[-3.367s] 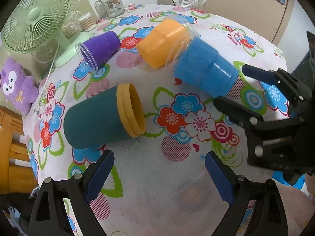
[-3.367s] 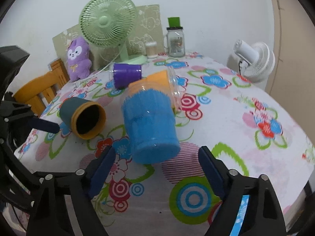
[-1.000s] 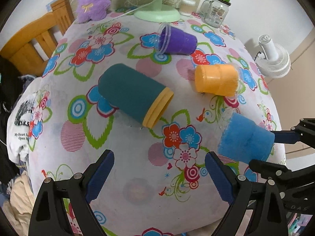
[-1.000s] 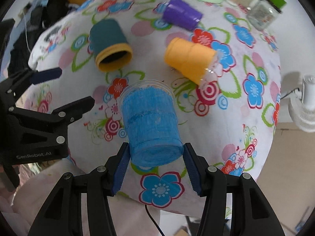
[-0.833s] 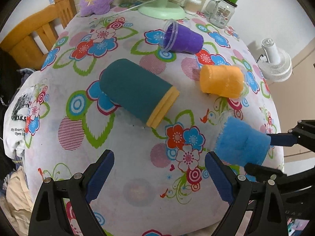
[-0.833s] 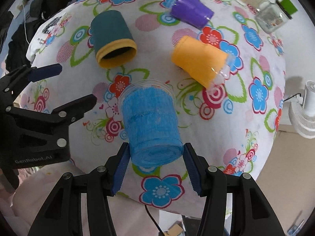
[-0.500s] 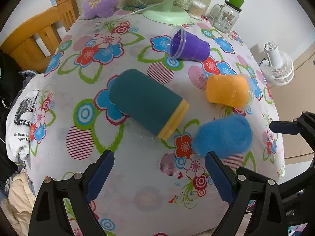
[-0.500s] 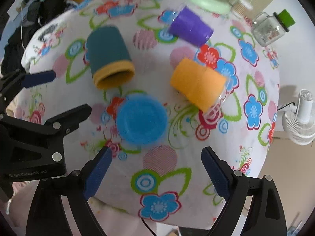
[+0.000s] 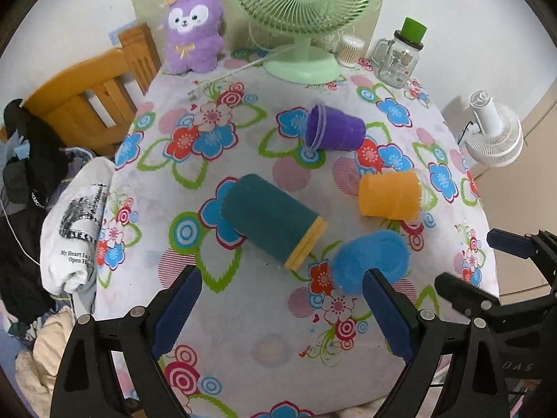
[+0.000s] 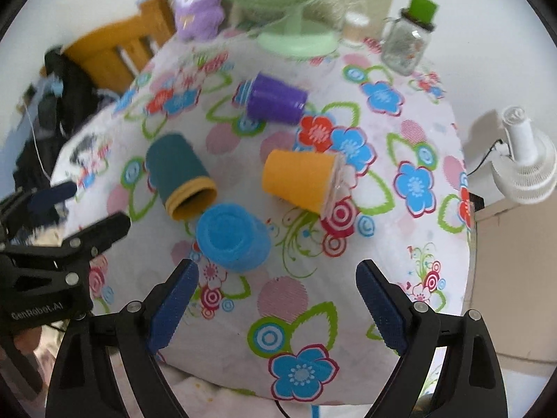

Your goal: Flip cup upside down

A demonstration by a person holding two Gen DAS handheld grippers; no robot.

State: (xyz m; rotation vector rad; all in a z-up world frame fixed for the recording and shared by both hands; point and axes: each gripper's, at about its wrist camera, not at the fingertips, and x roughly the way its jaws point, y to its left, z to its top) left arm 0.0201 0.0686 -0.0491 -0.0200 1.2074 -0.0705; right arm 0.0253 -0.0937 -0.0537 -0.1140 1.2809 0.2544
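The blue cup (image 10: 232, 241) stands upside down on the flowered tablecloth, base up; it also shows in the left wrist view (image 9: 369, 261). A teal cup with a yellow rim (image 9: 271, 220) lies on its side just left of it. An orange cup (image 9: 390, 195) and a purple cup (image 9: 334, 132) lie on their sides farther back. My right gripper (image 10: 278, 313) is open and empty, pulled back just short of the blue cup. My left gripper (image 9: 282, 310) is open and empty, near the table's front edge.
A green desk fan (image 9: 299, 17), a purple plush toy (image 9: 193, 28), a glass jar with a green lid (image 9: 400, 55) and a small container (image 9: 350, 50) stand at the back. A wooden chair (image 9: 90, 94) with clothes is at the left. A white fan (image 9: 494, 132) stands at the right.
My right gripper opened and let go of the blue cup, which now stands base up on the table. The right gripper pulled back. The left gripper stayed open.
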